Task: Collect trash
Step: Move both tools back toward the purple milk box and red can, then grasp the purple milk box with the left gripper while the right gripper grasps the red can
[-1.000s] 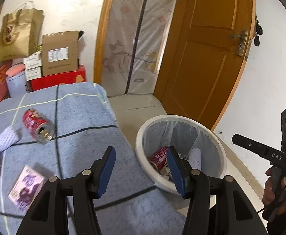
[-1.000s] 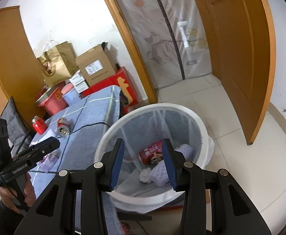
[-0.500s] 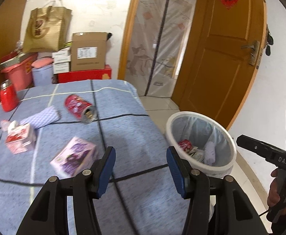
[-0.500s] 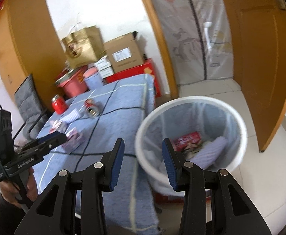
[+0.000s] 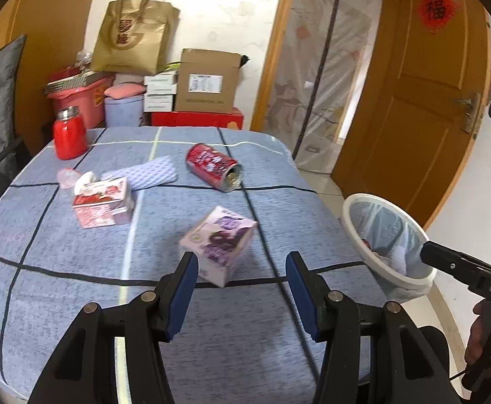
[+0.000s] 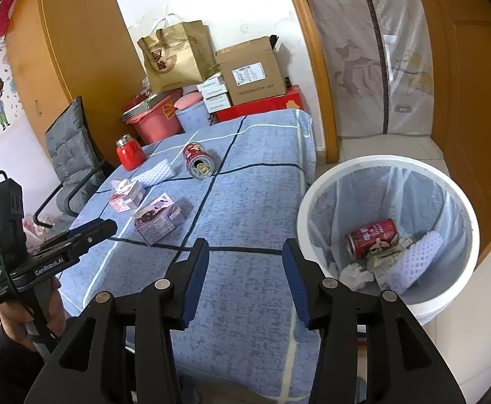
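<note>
Closest to the lens, the left gripper (image 5: 242,269) hangs over the near part of the table (image 5: 77,303) with its blue-padded jaws spread wide and nothing between them; the right gripper (image 6: 245,269) is likewise over the blue checked cloth, near the table's edge by the bin, its jaws apart and empty, having just been opening further. Just beyond the left gripper's tips lies the purple carton (image 5: 218,244), tipped on one corner, a little toward the left jaw; the pads are not touching it. Further back and to the left sits the pink-and-red carton (image 5: 102,203), with a crumpled white tissue (image 5: 85,178) at its top edge and a pale lilac sponge (image 5: 151,175) beside it; to the right of the sponge the red can (image 5: 213,170) lies on its side, open end toward the camera. At the far left corner a red flask (image 5: 69,133) stands upright. Off the table's right side stands the white trash bin (image 6: 447,181), lined with a clear bag; in it lie another red can (image 6: 373,237), a sponge (image 6: 417,262) and crumpled paper (image 6: 355,274). Behind the table are stacked a cardboard box (image 5: 206,82), a brown paper bag (image 5: 134,37) and a red tub (image 5: 77,92); further right are a wooden door (image 5: 424,101) and a zipped screen curtain (image 5: 319,77).
</note>
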{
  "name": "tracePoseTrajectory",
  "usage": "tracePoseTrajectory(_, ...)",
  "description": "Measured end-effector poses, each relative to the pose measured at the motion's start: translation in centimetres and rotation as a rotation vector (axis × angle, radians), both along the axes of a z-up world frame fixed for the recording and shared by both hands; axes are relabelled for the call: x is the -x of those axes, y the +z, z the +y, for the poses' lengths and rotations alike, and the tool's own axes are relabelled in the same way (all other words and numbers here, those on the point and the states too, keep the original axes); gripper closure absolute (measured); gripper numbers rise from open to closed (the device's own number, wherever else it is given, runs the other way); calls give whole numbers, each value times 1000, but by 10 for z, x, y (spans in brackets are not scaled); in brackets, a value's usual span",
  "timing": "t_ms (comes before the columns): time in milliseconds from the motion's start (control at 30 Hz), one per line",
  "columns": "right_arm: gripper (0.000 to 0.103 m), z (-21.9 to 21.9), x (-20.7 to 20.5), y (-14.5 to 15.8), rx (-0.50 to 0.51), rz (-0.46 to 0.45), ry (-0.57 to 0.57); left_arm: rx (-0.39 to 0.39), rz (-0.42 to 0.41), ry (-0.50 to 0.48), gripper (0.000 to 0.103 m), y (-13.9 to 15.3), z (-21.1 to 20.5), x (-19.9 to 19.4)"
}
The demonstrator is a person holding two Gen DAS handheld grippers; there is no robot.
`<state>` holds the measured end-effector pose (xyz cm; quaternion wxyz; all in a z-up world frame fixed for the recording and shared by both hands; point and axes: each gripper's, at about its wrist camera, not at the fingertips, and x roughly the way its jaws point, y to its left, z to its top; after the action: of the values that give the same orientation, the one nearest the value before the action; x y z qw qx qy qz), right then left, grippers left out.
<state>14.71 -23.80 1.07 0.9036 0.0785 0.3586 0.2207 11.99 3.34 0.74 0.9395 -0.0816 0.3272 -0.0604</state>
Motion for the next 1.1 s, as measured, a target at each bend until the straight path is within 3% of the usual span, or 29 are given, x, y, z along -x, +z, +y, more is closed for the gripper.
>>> tracePoseTrajectory(367, 52, 15, -13, -3, -2, 3, 17, -40, 4, 22, 48, -13, 6, -20)
tracePoseTrajectory(500, 51, 22, -21, -5, 5, 6, 29, -61, 3, 12, 42, -18, 7, -35)
tracePoseTrajectory(800, 51, 34, -35, -14, 6, 25, 47, -128, 37, -71, 40, -36, -1, -68)
tracePoseTrajectory(1100, 51, 40, -46, -16, 17, 30, 50, -104, 59, -87, 41, -49, -7, -73)
